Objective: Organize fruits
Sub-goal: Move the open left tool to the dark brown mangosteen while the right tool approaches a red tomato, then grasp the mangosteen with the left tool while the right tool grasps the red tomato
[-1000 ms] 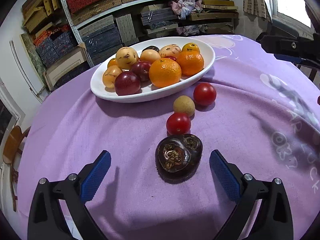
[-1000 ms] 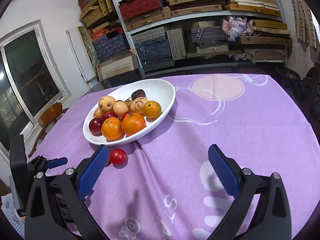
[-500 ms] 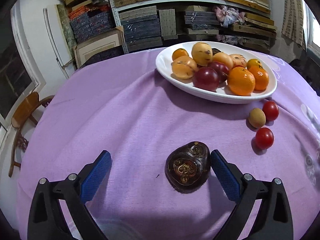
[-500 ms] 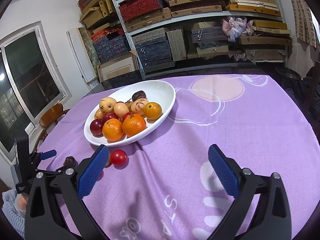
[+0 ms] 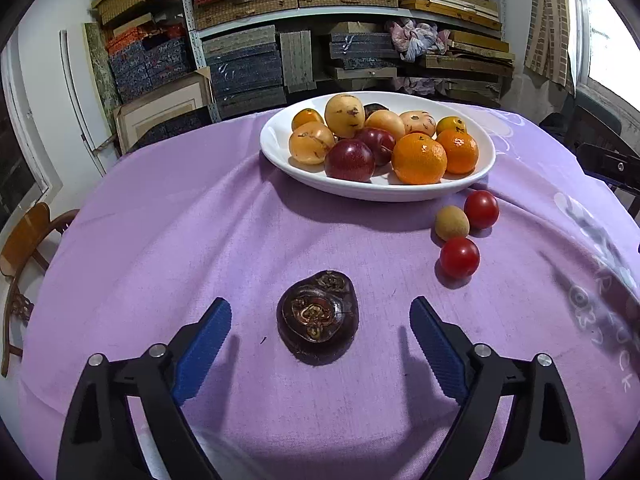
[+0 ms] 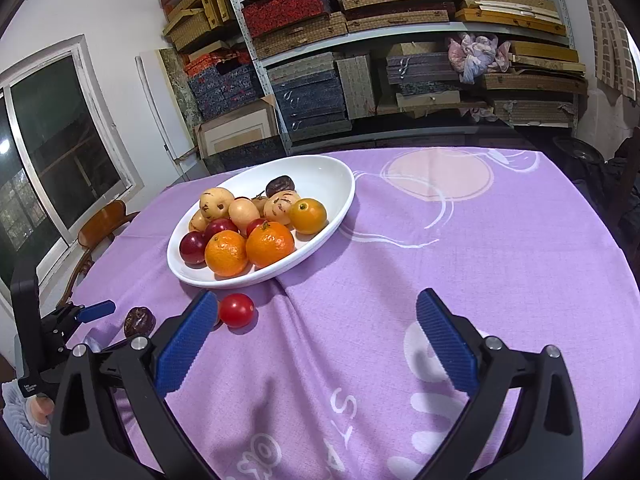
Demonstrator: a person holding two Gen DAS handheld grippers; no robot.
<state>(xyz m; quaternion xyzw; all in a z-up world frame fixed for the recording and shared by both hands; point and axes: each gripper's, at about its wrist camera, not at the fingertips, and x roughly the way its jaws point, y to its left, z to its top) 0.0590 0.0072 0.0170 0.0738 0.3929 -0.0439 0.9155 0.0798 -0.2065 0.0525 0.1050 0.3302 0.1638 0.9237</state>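
While the dark fruit: one point(image 5: 317, 317) lay on the purple cloth point(image 5: 160, 240) near its front edge, between the spread fingers of the left gripper point(image 5: 320, 332), touching neither.
Loose fruit: two red tomatoes point(image 5: 459, 257) and one small tan fruit point(image 5: 451, 223) sat beside the bowl's front rim.
White bowl: one point(image 5: 280, 148), holding two oranges point(image 5: 418, 158), two plums and other fruit.
Right gripper: point(image 6: 318, 322) gaped wide, holding nothing.
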